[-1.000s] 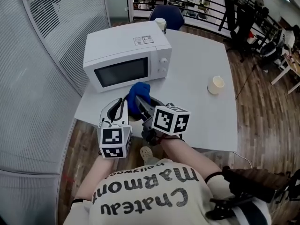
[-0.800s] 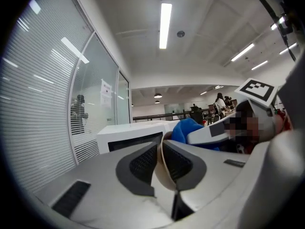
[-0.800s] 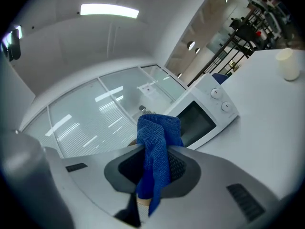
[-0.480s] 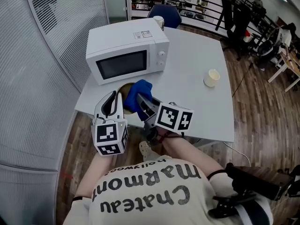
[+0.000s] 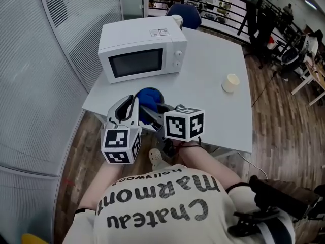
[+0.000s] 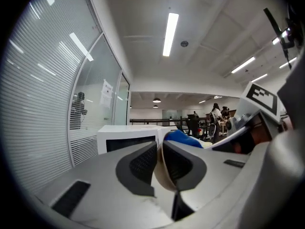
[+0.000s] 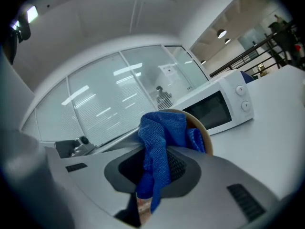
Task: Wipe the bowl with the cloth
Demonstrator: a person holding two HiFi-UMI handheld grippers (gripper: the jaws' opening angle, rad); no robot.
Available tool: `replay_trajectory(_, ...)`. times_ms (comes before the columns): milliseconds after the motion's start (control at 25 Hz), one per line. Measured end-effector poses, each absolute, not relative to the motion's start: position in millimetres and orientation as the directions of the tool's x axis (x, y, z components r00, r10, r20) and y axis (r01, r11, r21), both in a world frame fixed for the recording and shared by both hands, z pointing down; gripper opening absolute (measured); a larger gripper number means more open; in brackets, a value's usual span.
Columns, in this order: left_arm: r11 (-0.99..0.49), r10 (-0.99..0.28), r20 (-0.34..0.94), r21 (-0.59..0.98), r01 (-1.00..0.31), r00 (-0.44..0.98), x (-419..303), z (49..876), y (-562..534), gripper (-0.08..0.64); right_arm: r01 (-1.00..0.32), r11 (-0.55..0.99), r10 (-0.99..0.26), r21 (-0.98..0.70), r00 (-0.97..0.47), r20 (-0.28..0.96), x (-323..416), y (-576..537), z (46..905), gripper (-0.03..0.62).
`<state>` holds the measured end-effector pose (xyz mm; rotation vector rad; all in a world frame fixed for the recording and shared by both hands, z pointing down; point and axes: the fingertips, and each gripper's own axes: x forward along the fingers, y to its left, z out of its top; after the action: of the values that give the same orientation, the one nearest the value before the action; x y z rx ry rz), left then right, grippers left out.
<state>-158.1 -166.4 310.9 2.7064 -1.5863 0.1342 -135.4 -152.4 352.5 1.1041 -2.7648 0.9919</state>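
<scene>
We find the left gripper clamped on the bowl rim, the right gripper clamped on the cloth, and a white table and microwave ahead.

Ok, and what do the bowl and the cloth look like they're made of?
Cloth: blue woven fabric, probably microfibre, with a matte finish. A fine knit grain shows and it folds limply.
Bowl: tan, smooth and matte, with a thin rim. It could be wood, bamboo fibre or plastic; the look leaves that open.

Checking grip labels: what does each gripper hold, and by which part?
Left gripper clamps the bowl by its rim; right gripper pinches the blue cloth by a bunched fold.
</scene>
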Motion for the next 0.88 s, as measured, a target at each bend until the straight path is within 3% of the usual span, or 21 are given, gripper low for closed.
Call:
replay_trajectory(320,-0.568,-0.823,0.134,-0.161,-0.807,0.552,-134,319,-150,0.054,-0.578,0.587,-0.454,-0.567,-0.815,0.36,-134,-143,384,0.061)
replay_trajectory(520,-0.567,-0.824,0.128,-0.17,-0.806,0.552,-119,310,-160,0.06,-0.587,0.623,-0.513,-0.518,-0.806,0.296,-115,-164,369,0.061)
replay_trajectory(880,-0.557,-0.83,0.102,-0.198,-0.806,0.548,-39,306,-171,0.061,-0.572,0.549,-0.591,-0.609,-0.781,0.2,-27,-189,356,0.061)
